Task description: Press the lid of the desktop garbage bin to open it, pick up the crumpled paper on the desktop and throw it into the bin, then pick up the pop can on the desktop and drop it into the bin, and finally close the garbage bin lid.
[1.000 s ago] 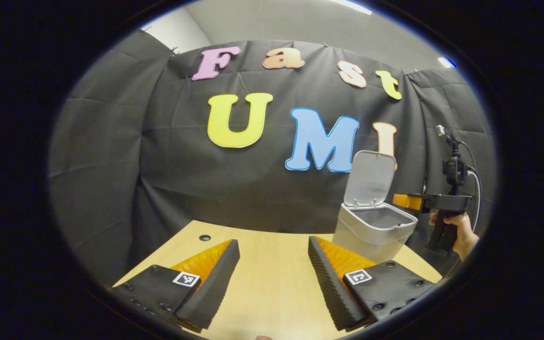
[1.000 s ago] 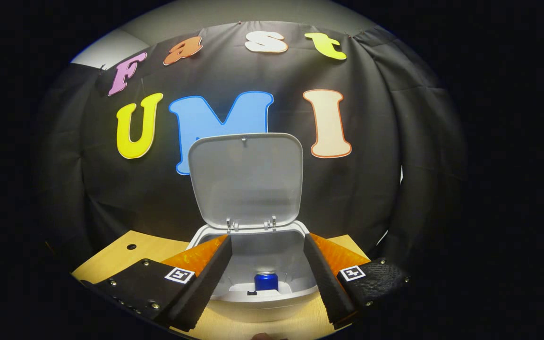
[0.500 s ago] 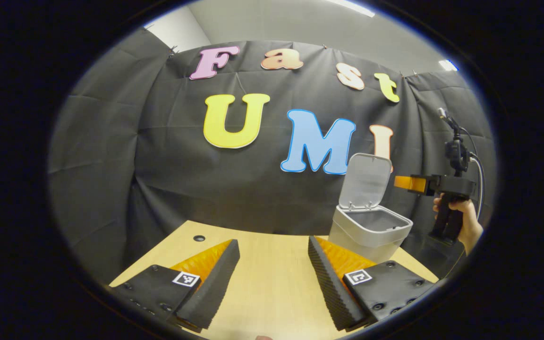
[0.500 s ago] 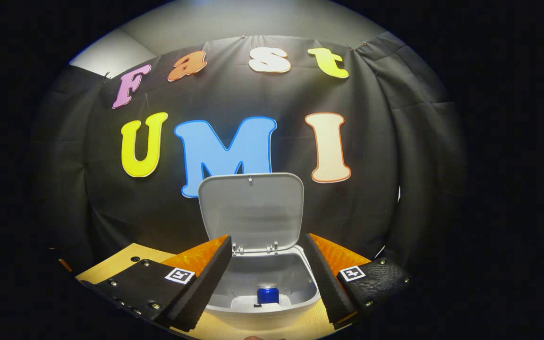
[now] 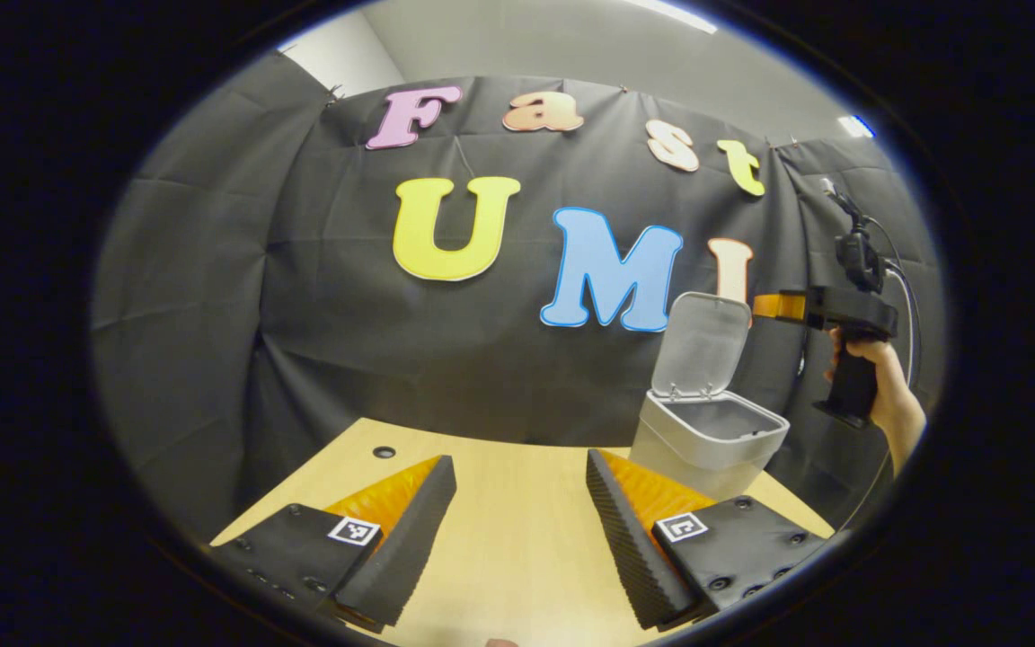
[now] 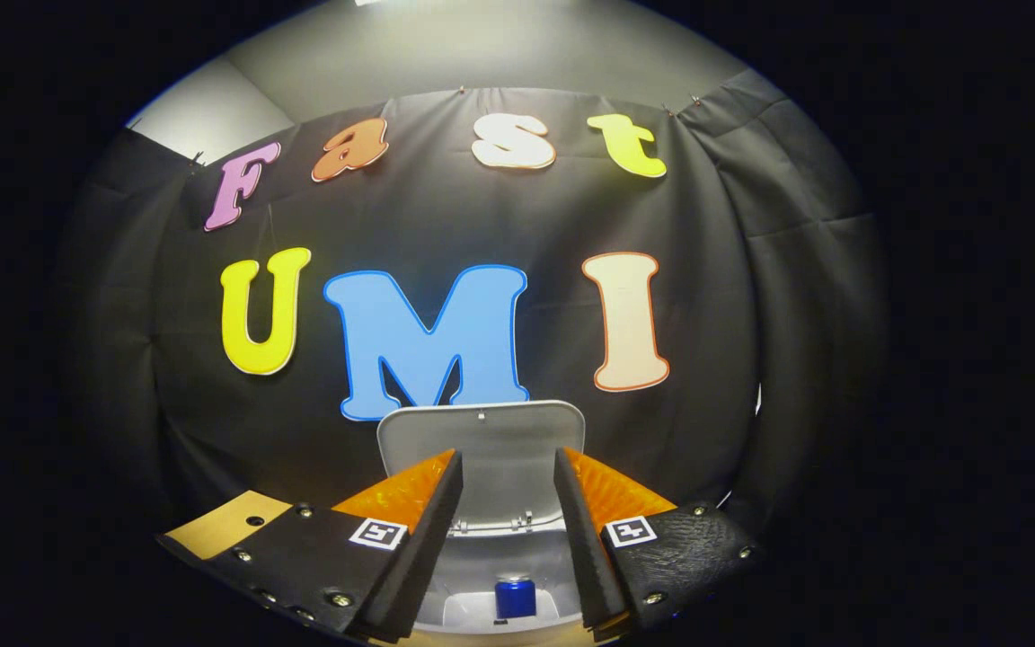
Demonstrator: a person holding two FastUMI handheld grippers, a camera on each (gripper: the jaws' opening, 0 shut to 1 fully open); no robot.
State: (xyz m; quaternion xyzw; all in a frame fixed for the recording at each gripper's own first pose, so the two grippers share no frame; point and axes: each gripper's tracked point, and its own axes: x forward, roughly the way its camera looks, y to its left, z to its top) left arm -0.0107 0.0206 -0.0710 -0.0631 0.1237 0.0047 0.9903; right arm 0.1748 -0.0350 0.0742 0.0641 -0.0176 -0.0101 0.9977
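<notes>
1. The left hand-held gripper (image 5: 517, 530) is released, its fingers spread wide with bare table (image 5: 517, 467) between them and nothing in its grasp.
2. The garbage bin (image 5: 706, 440) stands on the table ahead and to the right of the left hand-held gripper, near the far right edge.
3. Its lid (image 5: 704, 346) stands raised on the hinge at the back, so the bin is open.
4. In the left gripper view, the right hand-held gripper (image 5: 769, 305) is held in a person's hand (image 5: 877, 382) above and to the right of the bin, its tip level with the top of the raised lid.
5. In the right gripper view, the right hand-held gripper (image 6: 507, 539) is released, its fingers parted with nothing between them, and the upright lid stands just ahead of them.
6. The pop can (image 6: 515, 598) stands inside the bin, below and between the right hand-held gripper's fingers.
7. No crumpled paper can be made out inside the bin.
</notes>
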